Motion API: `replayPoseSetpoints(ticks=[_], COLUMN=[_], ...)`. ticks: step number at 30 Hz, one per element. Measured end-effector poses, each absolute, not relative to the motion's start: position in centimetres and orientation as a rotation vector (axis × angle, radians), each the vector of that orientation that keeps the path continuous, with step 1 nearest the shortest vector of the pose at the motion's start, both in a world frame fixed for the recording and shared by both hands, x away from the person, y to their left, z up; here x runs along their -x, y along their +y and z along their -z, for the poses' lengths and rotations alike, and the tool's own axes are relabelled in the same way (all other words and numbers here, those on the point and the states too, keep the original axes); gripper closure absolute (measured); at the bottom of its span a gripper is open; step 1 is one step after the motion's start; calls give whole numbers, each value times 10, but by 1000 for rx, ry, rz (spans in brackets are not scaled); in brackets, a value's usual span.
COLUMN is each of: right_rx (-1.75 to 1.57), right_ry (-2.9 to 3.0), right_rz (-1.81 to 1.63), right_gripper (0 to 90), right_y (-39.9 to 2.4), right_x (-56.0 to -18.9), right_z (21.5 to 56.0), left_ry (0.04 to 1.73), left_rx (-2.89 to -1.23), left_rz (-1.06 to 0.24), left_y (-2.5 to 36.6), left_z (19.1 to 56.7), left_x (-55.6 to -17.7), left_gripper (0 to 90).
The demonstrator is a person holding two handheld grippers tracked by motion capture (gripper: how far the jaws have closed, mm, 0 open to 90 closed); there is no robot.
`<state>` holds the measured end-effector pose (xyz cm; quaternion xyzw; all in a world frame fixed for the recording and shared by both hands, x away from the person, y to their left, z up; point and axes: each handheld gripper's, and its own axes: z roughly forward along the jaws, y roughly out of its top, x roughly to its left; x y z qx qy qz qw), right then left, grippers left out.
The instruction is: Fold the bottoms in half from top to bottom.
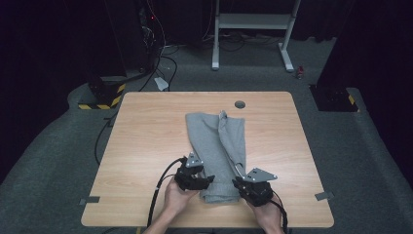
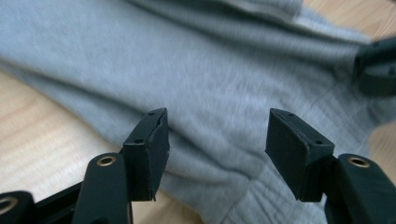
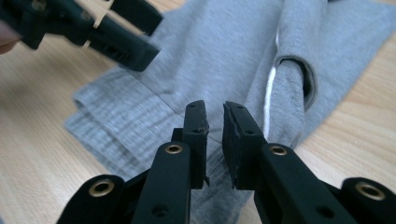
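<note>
A grey folded sweatshirt [image 1: 214, 141] lies in the middle of the wooden table [image 1: 146, 131], ribbed hem toward me. My left gripper [image 1: 204, 181] is at the hem's left corner; in its own view the left gripper [image 2: 217, 135] stands open just above the grey cloth [image 2: 210, 60], gripping nothing. My right gripper [image 1: 241, 185] is at the hem's right corner. In the right gripper view its jaws [image 3: 215, 116] are almost together, with a thin slip of grey ribbed hem [image 3: 121, 121] pinched between the pads. A rolled sleeve [image 3: 294, 79] lies just beyond them.
A round cable hole [image 1: 239, 104] sits at the table's far edge. Bare wood lies left and right of the sweatshirt. Beyond the table are a white desk frame [image 1: 253, 22], cables on the floor and a yellow-black striped base [image 1: 102, 100].
</note>
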<state>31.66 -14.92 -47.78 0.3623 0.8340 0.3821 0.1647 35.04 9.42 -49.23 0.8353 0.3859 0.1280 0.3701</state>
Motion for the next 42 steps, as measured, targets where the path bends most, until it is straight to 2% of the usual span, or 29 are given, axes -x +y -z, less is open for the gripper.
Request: replayPoseSetpoints(ticks=[11,18,22,24,27,33,37,39,42], right_rx=[-1151,-1125,-1055,-1047,-1049,-1013,-1005,-996,-989], right_ry=[2427,2393,2362,2377,2420,2448,2465,2453,2400], right_rz=[-976,-993,-1044,-1031,-997,-992,-990,-1016,-1060], right_gripper=[752,784,815,817,827,818,739,683,653], right_y=[-174,-172,-161,-158,-150,-152,-150,-151,-148], right_x=[-319,-315,-320,-321,-323,-311,-309,-310,-313], right_z=[506,500,484,486,507,507,502,497,487], left_ry=[999,991,1011,1016,1034,1000,1006,1000,963], left_rx=[-2127,-2084,-2079,-2073,-2039,-2054,-2044,-2048,-2029], left_rz=[-328,-361,-312,-305,-300,-299,-270,-287,-344], left_y=[105,108,109,109,113,117,119,117,114], left_z=[508,511,516,518,522,522,520,516,505], left_x=[-341,-336,-342,-342,-338,-330,-329,-330,-331], left_gripper=[376,392,364,354,346,338,361,371,387])
